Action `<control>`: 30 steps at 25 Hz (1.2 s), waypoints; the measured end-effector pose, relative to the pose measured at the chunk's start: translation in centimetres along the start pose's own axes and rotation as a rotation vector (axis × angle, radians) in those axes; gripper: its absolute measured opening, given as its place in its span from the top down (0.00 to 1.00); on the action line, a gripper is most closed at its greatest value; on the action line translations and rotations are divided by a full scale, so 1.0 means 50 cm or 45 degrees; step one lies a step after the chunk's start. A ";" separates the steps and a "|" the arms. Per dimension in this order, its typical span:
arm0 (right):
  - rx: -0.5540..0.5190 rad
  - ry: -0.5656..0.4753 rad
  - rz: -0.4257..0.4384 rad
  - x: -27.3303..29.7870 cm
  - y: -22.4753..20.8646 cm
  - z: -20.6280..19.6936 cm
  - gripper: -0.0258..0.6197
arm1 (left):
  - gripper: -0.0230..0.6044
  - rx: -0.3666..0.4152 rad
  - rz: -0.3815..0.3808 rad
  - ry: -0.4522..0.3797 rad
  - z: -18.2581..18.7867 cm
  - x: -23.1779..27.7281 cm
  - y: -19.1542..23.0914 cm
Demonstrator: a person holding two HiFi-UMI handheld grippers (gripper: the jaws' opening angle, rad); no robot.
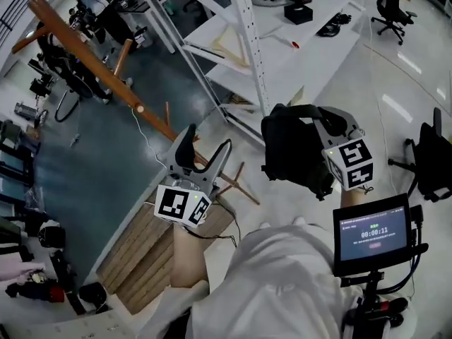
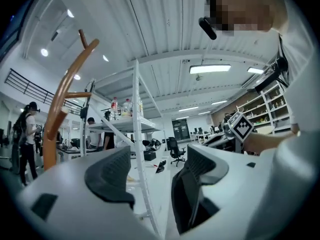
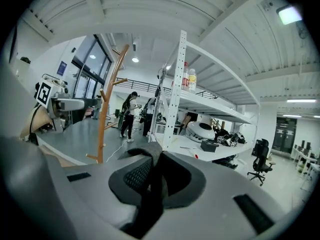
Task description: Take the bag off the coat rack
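The black bag (image 1: 289, 154) hangs free of the wooden coat rack (image 1: 92, 66), to the rack's right and in front of the person's chest. My right gripper (image 1: 314, 119) is shut on the bag's black strap (image 3: 146, 153), which runs between the jaws of the right gripper (image 3: 154, 170). My left gripper (image 1: 206, 143) is open and holds nothing, close to the rack's foot. In the left gripper view the left gripper (image 2: 155, 166) has only air in its gap, with the coat rack (image 2: 60, 104) standing bare on the left. The coat rack (image 3: 107, 104) also shows in the right gripper view.
A tall white shelving unit (image 1: 240, 34) stands just behind the rack, with bottles (image 3: 188, 79) on top. A wooden platform (image 1: 141, 253) lies below the left gripper. A small screen (image 1: 373, 234) sits at lower right. Office chairs (image 1: 390, 6) and people (image 3: 127, 116) are farther off.
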State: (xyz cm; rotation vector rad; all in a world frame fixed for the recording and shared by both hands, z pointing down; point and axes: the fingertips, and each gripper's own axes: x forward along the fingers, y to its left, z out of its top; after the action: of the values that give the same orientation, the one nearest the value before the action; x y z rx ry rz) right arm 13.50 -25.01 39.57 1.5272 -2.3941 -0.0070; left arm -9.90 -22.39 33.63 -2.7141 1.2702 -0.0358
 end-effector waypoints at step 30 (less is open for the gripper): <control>0.101 0.222 -0.498 -0.335 -0.123 -0.160 0.88 | 0.40 -0.041 -0.817 0.133 -0.109 0.267 -0.503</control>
State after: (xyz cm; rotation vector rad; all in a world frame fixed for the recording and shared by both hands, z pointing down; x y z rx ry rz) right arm 27.51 -11.60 42.06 1.9229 -1.9529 0.1322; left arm 17.39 -17.33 42.05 -3.0532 0.3696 -0.2279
